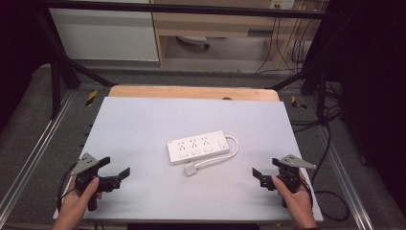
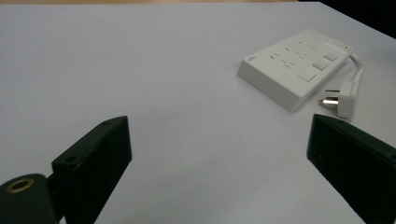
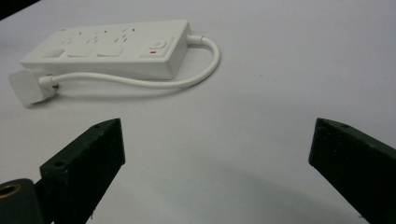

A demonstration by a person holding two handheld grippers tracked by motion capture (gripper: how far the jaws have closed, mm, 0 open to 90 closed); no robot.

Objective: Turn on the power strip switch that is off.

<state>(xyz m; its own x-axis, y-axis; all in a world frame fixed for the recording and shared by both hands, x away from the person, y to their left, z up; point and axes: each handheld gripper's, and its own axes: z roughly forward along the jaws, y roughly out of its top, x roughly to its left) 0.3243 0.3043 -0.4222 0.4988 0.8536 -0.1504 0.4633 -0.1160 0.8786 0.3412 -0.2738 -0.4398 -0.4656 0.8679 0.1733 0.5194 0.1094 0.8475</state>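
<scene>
High view: the white power strip (image 1: 198, 147) lies mid-table, untouched — nothing seems begun; left gripper (image 1: 116, 178) at 8 o'clock and right gripper (image 1: 259, 176) at 4, both spread and empty. Left gripper view: the strip sits at 1 o'clock, its plug (image 2: 346, 98) loose beside it. Right gripper view: the cable (image 3: 187, 79) curls back along the strip at 11 — everything remains to do.

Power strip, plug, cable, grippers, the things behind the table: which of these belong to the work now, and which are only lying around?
Belong to the work:
- power strip, lying flat mid-table
- its plug, unplugged, beside the strip
- its cable, looped
- left gripper, open
- right gripper, open

Only lying around:
- wooden board at the far table edge
- black cables on the floor
</scene>
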